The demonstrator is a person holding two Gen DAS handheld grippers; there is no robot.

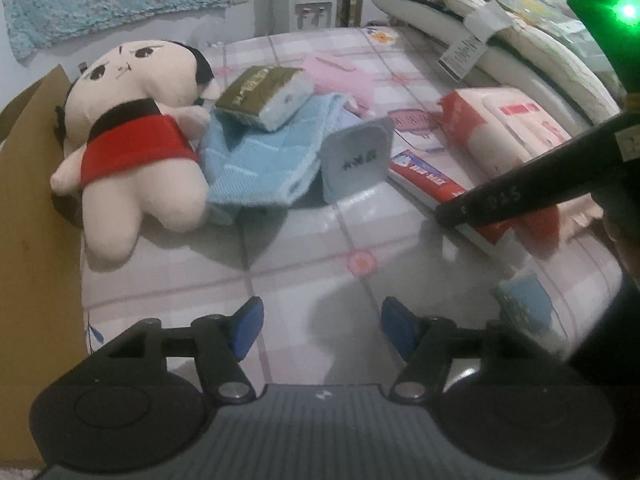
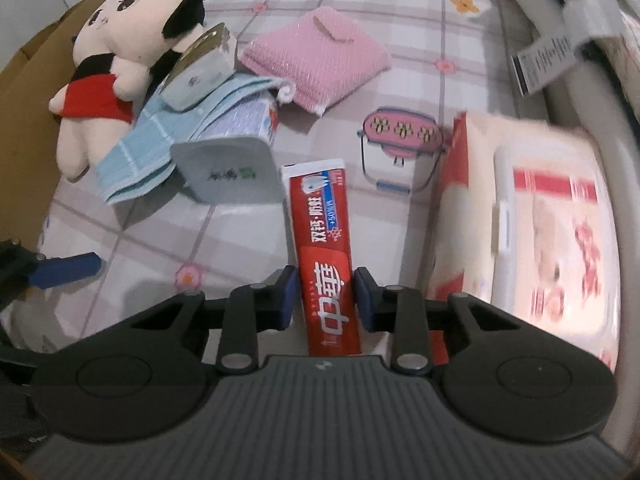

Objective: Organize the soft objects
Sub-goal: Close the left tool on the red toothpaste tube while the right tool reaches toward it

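My right gripper [image 2: 325, 292] is shut on a red toothpaste box [image 2: 324, 232], its blue pads against the box's long sides near the close end. The box lies on the checked bed sheet [image 2: 240, 240] beside a red-and-white wet-wipes pack [image 2: 532, 232]. My left gripper [image 1: 322, 320] hangs open over bare sheet with nothing between its fingers. A plush doll [image 1: 132, 148] in a red top lies at the left. Beside it, a blue towel [image 1: 260, 160] carries a green tissue pack [image 1: 264, 96]. A pale grey pouch [image 1: 356, 156] stands in front, and a folded pink towel [image 2: 316, 56] lies behind.
A brown cardboard box [image 1: 28, 160] borders the bed on the left. Bagged pillows and bedding [image 1: 500, 40] pile up along the right edge. A water dispenser [image 1: 306, 4] stands behind the bed. One blue finger of the left gripper [image 2: 68, 270] shows at the left of the right wrist view.
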